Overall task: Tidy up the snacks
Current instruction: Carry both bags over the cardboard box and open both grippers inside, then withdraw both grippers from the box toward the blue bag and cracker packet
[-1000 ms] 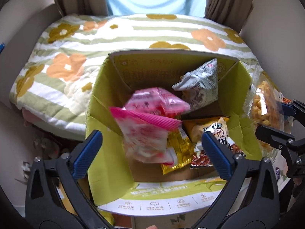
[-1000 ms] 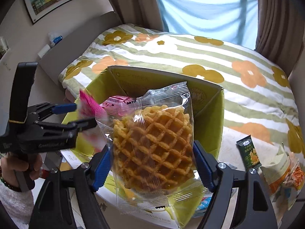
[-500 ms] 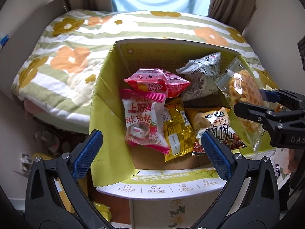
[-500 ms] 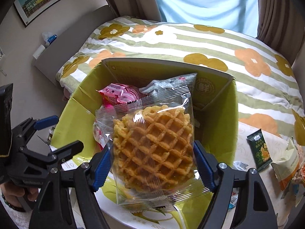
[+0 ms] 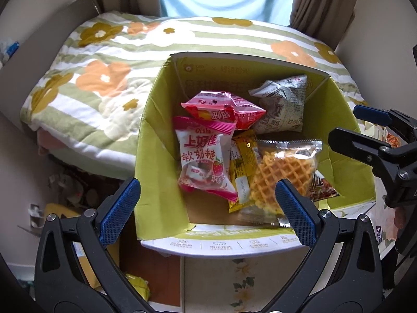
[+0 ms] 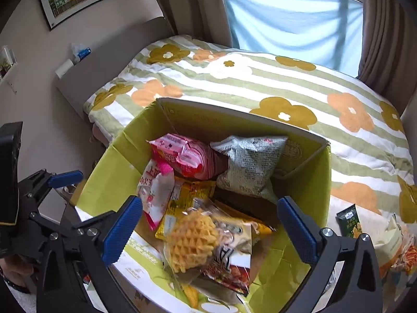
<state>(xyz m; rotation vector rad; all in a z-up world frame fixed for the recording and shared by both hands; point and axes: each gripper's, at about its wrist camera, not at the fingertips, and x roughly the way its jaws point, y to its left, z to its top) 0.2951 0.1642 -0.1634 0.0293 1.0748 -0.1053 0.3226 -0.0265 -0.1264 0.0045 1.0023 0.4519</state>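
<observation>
An open green cardboard box holds several snack packs. A clear waffle pack lies inside at the front right, on a dark snack bag. A pink-and-white candy bag, a pink pack, a yellow pack and a grey bag lie around it. My left gripper is open and empty above the box's near edge. My right gripper is open and empty above the box; it shows in the left wrist view at the right.
A bed with a flowered striped quilt lies behind the box. More snack packs, one dark green, lie to the right of the box. Clutter sits on the floor at the left.
My right gripper has opened and the waffle pack has dropped into the box. The candy bag my left gripper dropped a second ago now lies still.
</observation>
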